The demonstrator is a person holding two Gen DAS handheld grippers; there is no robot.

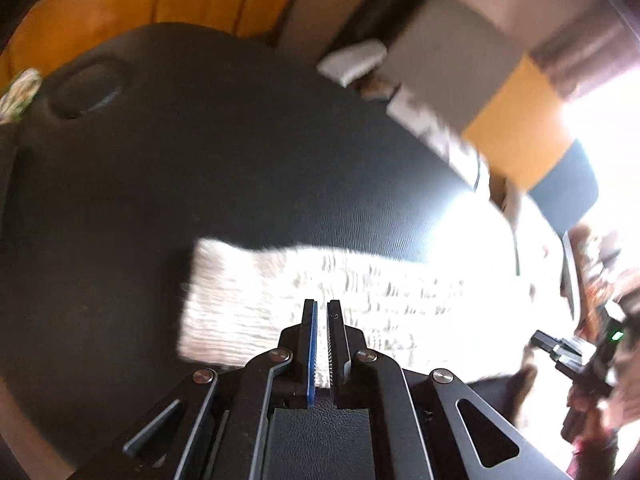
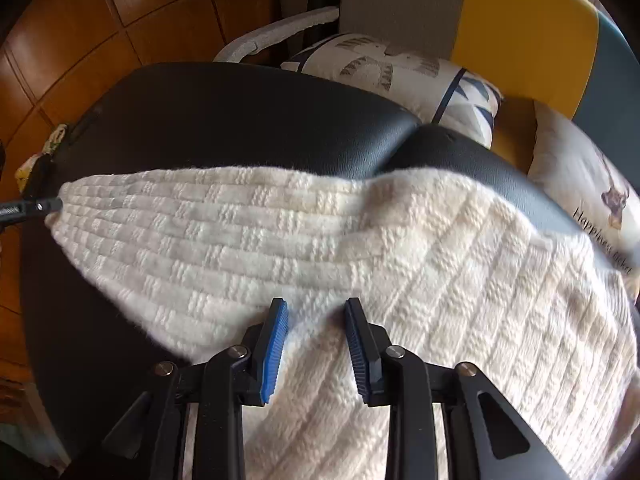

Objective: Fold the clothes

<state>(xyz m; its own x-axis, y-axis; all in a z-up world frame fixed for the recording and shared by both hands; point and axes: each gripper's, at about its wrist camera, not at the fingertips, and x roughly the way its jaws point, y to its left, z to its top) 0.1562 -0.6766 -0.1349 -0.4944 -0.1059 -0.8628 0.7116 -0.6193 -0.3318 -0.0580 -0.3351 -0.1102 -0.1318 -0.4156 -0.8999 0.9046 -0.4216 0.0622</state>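
Observation:
A cream knitted sweater (image 2: 320, 240) lies spread on a black leather surface (image 2: 248, 120). In the left wrist view the sweater (image 1: 320, 300) is blurred and overexposed. My left gripper (image 1: 322, 308) is nearly closed on the sweater's edge, with knit showing between its fingers; its tip (image 2: 48, 204) also shows at the sweater's left corner in the right wrist view. My right gripper (image 2: 316, 304) is open, its fingers straddling a fold of the sweater at its near edge. It also appears at the right edge of the left wrist view (image 1: 568, 348).
Patterned cushions (image 2: 400, 68) and a white cushion with a dog print (image 2: 592, 188) lie behind the black surface. A grey, yellow and blue seat back (image 2: 520, 20) stands beyond them. The wooden floor (image 2: 80, 40) lies to the left. Bright light washes out the right of the left wrist view.

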